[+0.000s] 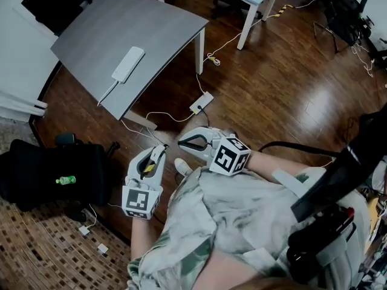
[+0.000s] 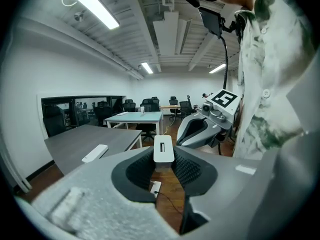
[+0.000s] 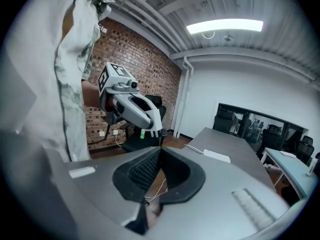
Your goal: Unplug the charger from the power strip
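Charger: held fast in my left gripper, well apart from strip on table. Right gripper closed, empty. Unplugging looked done; next move called for setting charger down.

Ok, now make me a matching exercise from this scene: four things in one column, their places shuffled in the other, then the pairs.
Things:
1. power strip
2. white charger
3. green bottle
4. white cabled box

Places:
A. on the wooden floor
B. between the jaws of the left gripper
C. on the grey table
D. on the black chair

Pairs: 1-C, 2-B, 3-D, 4-A
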The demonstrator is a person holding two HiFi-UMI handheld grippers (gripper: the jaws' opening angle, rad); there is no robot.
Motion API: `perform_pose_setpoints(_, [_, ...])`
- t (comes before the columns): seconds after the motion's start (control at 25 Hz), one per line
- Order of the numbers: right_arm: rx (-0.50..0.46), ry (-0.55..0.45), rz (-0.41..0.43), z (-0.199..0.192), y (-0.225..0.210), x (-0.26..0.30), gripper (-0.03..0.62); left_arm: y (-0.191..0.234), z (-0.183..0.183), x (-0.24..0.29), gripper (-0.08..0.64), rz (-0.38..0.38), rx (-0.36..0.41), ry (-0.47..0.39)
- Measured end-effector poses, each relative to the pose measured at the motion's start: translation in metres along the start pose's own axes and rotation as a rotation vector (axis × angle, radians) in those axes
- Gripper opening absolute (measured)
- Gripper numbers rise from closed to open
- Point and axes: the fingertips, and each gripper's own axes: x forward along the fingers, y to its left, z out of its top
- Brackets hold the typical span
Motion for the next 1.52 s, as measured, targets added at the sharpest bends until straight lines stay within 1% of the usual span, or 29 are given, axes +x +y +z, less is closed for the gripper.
perform_pose_setpoints(0.12, [-0.001, -0.025, 0.017, -0.006, 0.015, -0.046, 0.005, -0.048, 0.015, 0.012, 0.106, 0.014, 0.005, 0.009])
perform_pose_setpoints(0.28, [0.004, -0.057, 0.046, -0.015, 0.037, -0.098, 0.005, -0.106, 0.024, 0.015, 0.106, 0.047, -0.02, 0.007])
perform_pose_setpoints(0.36, [0.014, -0.061, 0.05, -0.02, 0.044, -0.118, 0.005, -0.129, 0.028, 0.014, 0.106, 0.06, -0.03, 0.012])
perform_pose_setpoints(0.52, [0.018, -0.078, 0.042, -0.021, 0.06, -0.144, 0.009, -0.16, 0.025, 0.002, 0.106, 0.047, -0.025, 0.036])
perform_pose_setpoints(0.72, [0.037, -0.085, 0.005, -0.005, 0.066, -0.16, 0.015, -0.17, 0.026, -0.014, 0.106, 0.038, -0.012, 0.035])
perform_pose_setpoints(0.88, [0.014, -0.09, -0.018, 0.01, 0.078, -0.162, 0.021, -0.171, 0.025, -0.03, 0.106, 0.025, 0.0, 0.011])
perform_pose_setpoints(1.0, [0.025, -0.106, -0.014, 0.035, 0.092, -0.158, 0.025, -0.169, 0.022, -0.05, 0.106, 0.02, 0.004, 0.004])
perform_pose_setpoints(1.12, [-0.002, -0.125, -0.002, 0.05, 0.105, -0.148, 0.026, -0.163, 0.016, -0.068, 0.106, 0.025, -0.009, -0.009])
perform_pose_setpoints(1.32, [-0.012, -0.141, -0.011, 0.065, 0.123, -0.137, 0.026, -0.161, 0.006, -0.089, 0.106, 0.018, -0.01, -0.018])
perform_pose_setpoints(1.52, [-0.017, -0.126, -0.02, 0.074, 0.133, -0.126, 0.026, -0.152, 0.001, -0.102, 0.106, 0.013, 0.0, -0.034])
